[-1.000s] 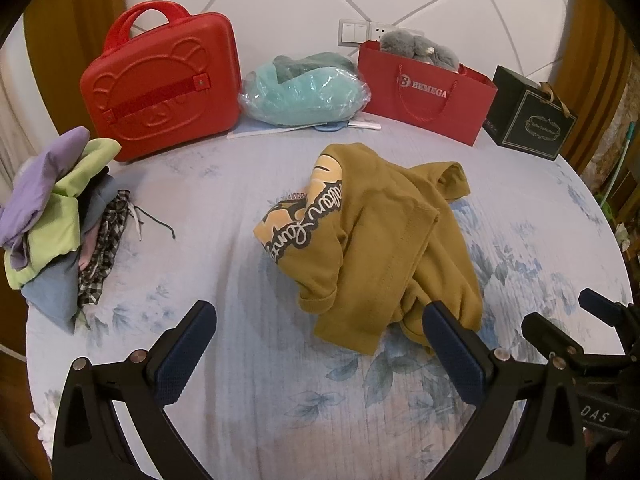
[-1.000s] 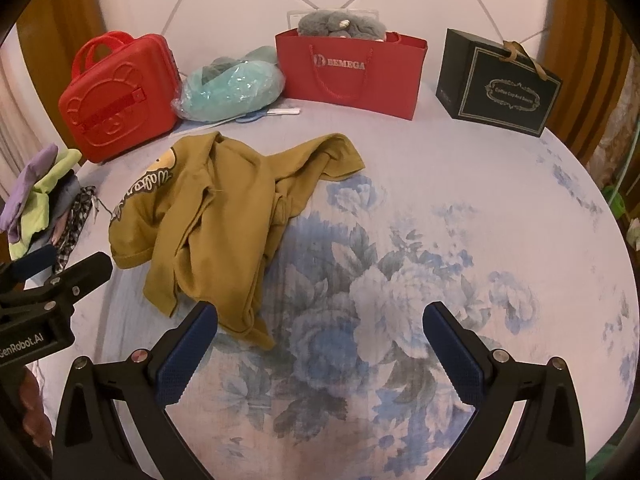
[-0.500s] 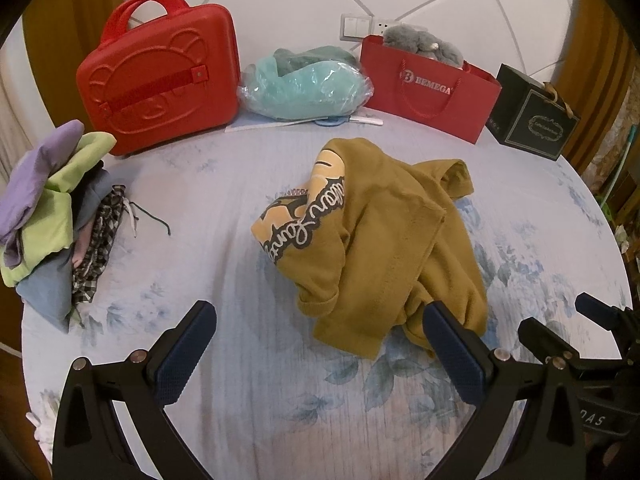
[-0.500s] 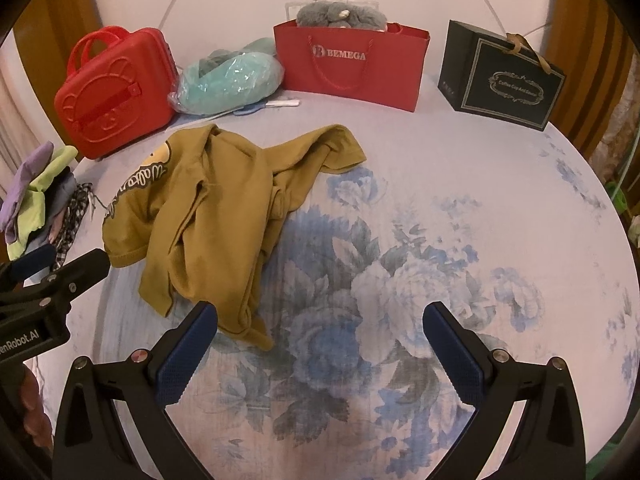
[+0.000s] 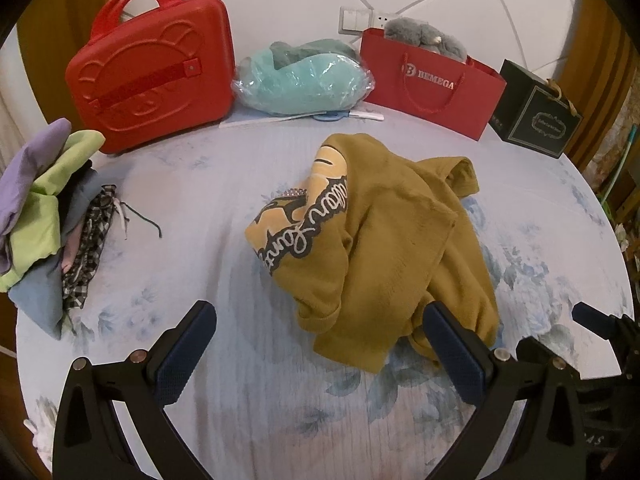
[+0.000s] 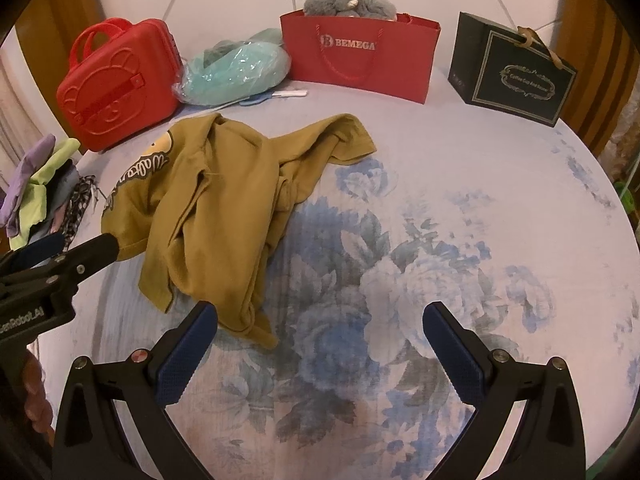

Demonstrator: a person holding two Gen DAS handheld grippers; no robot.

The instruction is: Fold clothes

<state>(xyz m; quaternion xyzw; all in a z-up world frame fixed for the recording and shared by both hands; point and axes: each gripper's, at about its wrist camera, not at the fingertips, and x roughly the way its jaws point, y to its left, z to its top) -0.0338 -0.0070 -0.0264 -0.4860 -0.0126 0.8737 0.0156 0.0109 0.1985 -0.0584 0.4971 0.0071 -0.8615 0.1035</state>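
A mustard-yellow shirt [image 5: 384,240] with a printed front lies crumpled in the middle of the floral bedsheet [image 5: 208,216]; it also shows in the right wrist view [image 6: 224,208]. My left gripper [image 5: 320,344] is open and empty, just short of the shirt's near hem. My right gripper [image 6: 320,344] is open and empty, with the shirt's lower corner by its left finger. The left gripper also shows in the right wrist view [image 6: 52,256], and the right gripper at the left wrist view's right edge [image 5: 600,332].
A pile of other clothes [image 5: 44,216] lies at the left edge. At the back stand a red case [image 5: 152,80], a bagged teal item [image 5: 304,80], a red paper bag [image 5: 432,84] and a black gift bag [image 5: 536,112].
Both grippers have moved forward a little toward the shirt, which now looks slightly nearer. The shirt lies as before. Both stay open.
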